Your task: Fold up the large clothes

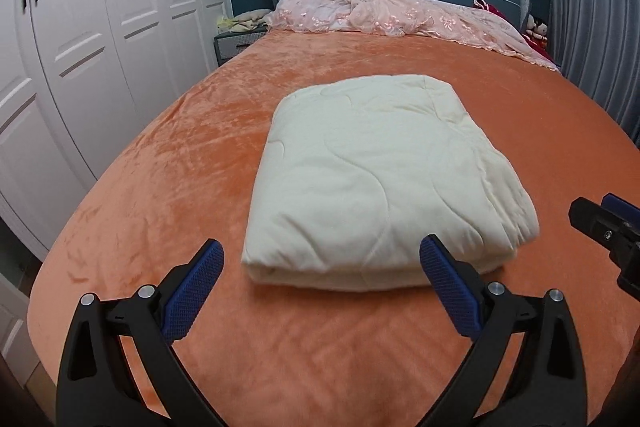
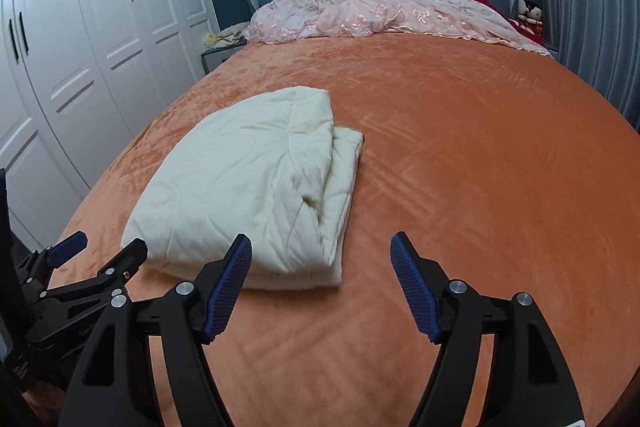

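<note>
left wrist view: puffy cream quilt [image 1: 380,179] folded square on plush orange bedspread [image 1: 160,187] (both tongs [image 1: 320,259] [image 2: 322,255] apart, empty).

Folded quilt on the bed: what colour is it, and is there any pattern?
Plain cream folded quilt with wavy stitched lines, no print; clearest in the left wrist view.

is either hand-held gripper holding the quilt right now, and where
Nothing is held. The left hand-held gripper and right hand-held gripper are both open, short of the folded quilt.
</note>
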